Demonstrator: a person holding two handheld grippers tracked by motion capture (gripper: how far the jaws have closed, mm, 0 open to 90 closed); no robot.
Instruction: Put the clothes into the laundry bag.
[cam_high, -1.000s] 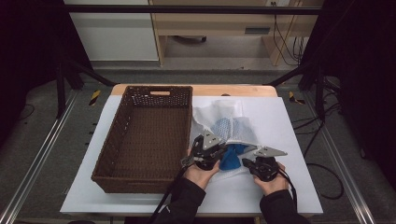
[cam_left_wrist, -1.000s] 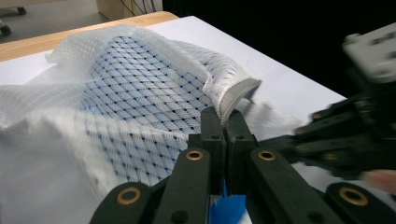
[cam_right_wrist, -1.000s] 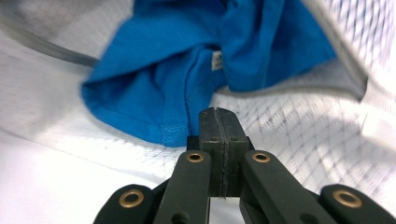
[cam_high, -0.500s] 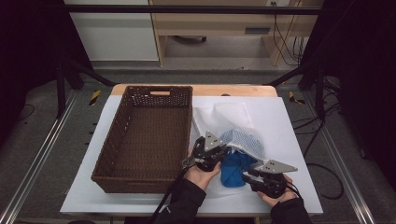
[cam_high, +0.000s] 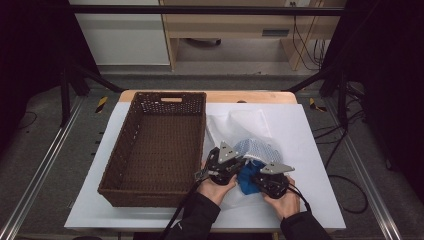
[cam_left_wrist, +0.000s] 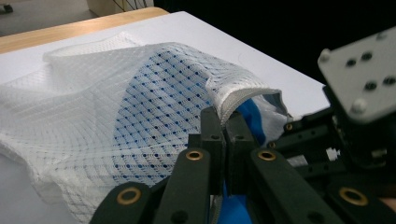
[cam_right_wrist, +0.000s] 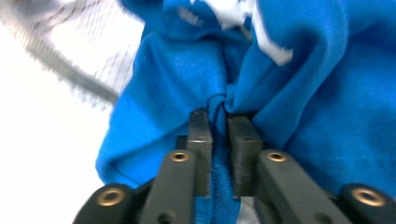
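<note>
A white mesh bag (cam_high: 248, 129) lies on the table to the right of the basket, with a blue garment (cam_high: 245, 180) partly out of its mouth. My left gripper (cam_high: 241, 164) is shut on the bag's hemmed rim (cam_left_wrist: 236, 95) and lifts it. Blue cloth shows through the mesh (cam_left_wrist: 154, 93). My right gripper (cam_high: 251, 181) faces the left one from the right. Its jaws have just been closing, and they pinch a fold of the blue garment (cam_right_wrist: 303, 93) between the pads (cam_right_wrist: 200, 135). The mesh bag (cam_right_wrist: 88, 44) is blurred at the upper left of the right gripper view.
A brown wicker basket (cam_high: 121, 145) with nothing in it stands on the left half of the white table top (cam_high: 310, 150). A wooden strip (cam_high: 250, 96) runs along the far edge. Dark frame rails and cables surround the table.
The blue garment has come out of the bag's mouth toward the front edge. My right gripper dropped back to the right, then moved left onto the cloth. The left gripper has stayed put.
</note>
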